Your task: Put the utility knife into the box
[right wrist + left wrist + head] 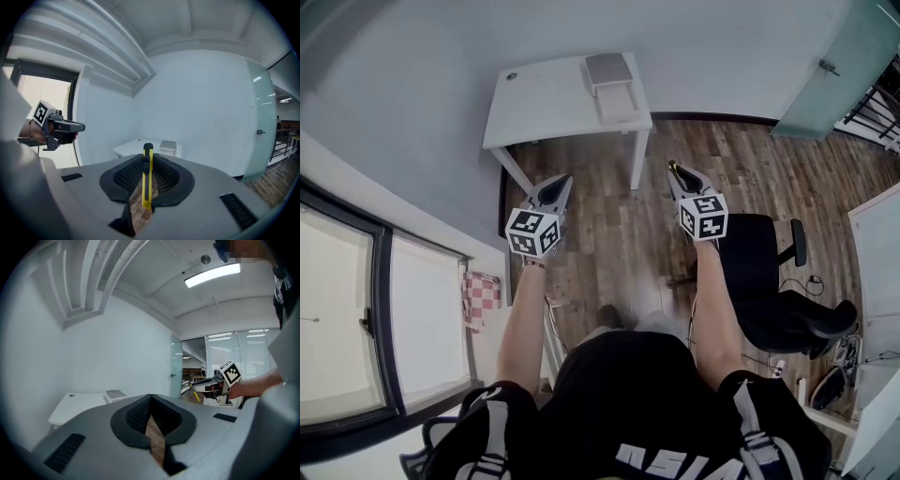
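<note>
A yellow and black utility knife (147, 180) stands upright between the pads of my right gripper (147, 161), which is shut on it. In the head view that gripper (673, 169) hangs above the wood floor, short of the white table (544, 103). My left gripper (562, 180) is beside it at the same height, shut with nothing in it; its pads (140, 414) meet. The grey box (612, 77) sits at the table's far right end, well ahead of both grippers. It also shows small as the box (168, 146) in the right gripper view.
A black office chair (769, 281) stands at my right. A red checked cloth (483, 291) hangs by the window wall at the left. A glass door (844, 66) is at the far right. Wood floor lies between me and the table.
</note>
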{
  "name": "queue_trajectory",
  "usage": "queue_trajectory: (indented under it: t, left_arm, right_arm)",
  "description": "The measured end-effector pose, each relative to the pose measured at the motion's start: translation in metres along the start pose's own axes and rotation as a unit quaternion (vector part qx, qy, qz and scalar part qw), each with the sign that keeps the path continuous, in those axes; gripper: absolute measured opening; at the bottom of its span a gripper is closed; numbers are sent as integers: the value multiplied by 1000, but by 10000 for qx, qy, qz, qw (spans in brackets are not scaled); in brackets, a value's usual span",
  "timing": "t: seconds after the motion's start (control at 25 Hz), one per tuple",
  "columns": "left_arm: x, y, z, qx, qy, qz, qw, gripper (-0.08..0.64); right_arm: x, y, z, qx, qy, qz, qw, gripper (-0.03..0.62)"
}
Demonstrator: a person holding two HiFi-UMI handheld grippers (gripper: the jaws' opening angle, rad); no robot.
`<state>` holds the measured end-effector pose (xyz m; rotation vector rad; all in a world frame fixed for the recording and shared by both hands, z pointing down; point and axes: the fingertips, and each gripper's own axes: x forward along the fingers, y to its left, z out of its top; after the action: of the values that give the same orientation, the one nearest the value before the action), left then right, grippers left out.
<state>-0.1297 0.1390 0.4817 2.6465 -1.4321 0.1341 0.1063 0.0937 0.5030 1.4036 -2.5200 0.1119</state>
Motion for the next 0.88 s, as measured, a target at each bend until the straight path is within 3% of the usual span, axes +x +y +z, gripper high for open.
queue_trajectory:
  t: [0.48, 0.88]
  left_arm:
    - [6, 50, -12, -226, 19, 294, 9993, 25]
    - [53, 101, -10, -225, 93, 552, 9982, 25]
  right_arm:
    - [53, 15, 6, -161, 96, 271, 9995, 80]
    - [135, -6, 10, -138, 141, 617, 9979, 80]
